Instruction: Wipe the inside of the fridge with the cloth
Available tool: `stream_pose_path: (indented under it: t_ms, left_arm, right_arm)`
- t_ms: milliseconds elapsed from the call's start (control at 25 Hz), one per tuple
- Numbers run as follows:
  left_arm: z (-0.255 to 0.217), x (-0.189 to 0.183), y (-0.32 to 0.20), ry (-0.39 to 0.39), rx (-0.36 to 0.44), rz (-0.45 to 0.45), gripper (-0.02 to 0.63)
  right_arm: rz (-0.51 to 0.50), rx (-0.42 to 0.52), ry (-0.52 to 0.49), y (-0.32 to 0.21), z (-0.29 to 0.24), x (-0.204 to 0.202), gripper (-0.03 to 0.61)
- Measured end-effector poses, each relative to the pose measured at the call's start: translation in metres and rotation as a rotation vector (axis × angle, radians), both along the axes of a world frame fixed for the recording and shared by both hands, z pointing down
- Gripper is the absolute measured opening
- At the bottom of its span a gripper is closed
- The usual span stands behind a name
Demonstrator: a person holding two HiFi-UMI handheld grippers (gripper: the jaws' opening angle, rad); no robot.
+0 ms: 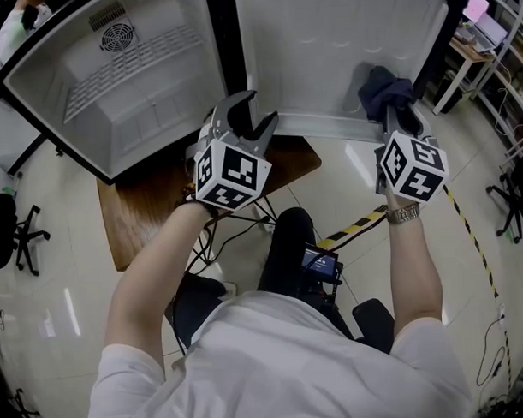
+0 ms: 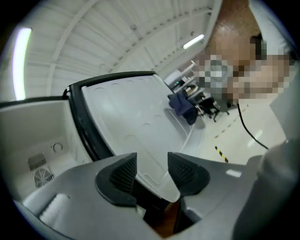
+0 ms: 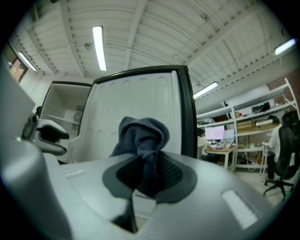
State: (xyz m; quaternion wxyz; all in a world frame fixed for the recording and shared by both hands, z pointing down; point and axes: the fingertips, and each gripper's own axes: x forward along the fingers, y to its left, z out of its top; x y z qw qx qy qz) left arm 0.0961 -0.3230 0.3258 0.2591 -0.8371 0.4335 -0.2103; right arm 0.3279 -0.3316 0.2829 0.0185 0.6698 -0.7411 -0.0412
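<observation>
The small white fridge (image 1: 34,79) stands open on a brown wooden desk (image 1: 150,203), its door (image 1: 341,47) swung wide to the right. Inside are a wire shelf (image 1: 128,67) and a round fan grille (image 1: 117,35) in the back wall.

The right tongs (image 1: 404,115) are closed tight on a dark blue cloth (image 1: 384,90). The bunched cloth sticks out past the tips and sits low against the door's inner lining, just above the door's bottom rail.

The left tongs (image 1: 251,114) stand well open and hold nothing. They point at the black edge where the door meets the cabinet. In the left gripper view the door's near corner shows in the gap between the pads (image 2: 123,172); I can't tell if it touches them.

A wristwatch (image 1: 403,213) sits on the right wrist, and black-and-yellow tape (image 1: 358,225) runs across the floor below.
</observation>
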Motion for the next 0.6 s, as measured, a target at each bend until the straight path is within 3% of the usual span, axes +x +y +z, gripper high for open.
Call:
stream_pose_path:
  t_ms: [120, 240, 400, 600]
  left_arm:
    - [0.021, 0.016, 0.004, -0.238, 0.063, 0.022, 0.168]
    - [0.036, 0.026, 0.003, -0.398, 0.099, 0.020, 0.150]
    - [0.055, 0.033, -0.009, -0.522, 0.106, -0.016, 0.109]
    - [0.069, 0.030, -0.025, -0.634, 0.109, -0.093, 0.103]
  right_arm:
    - [-0.050, 0.007, 0.031, 0.016, 0.001, -0.015, 0.061]
    - [-0.095, 0.007, 0.051, 0.030, 0.005, -0.030, 0.061]
    - [-0.153, 0.000, 0.072, 0.042, 0.014, -0.050, 0.061]
    - [-0.208, -0.029, 0.095, 0.050, 0.033, -0.069, 0.061]
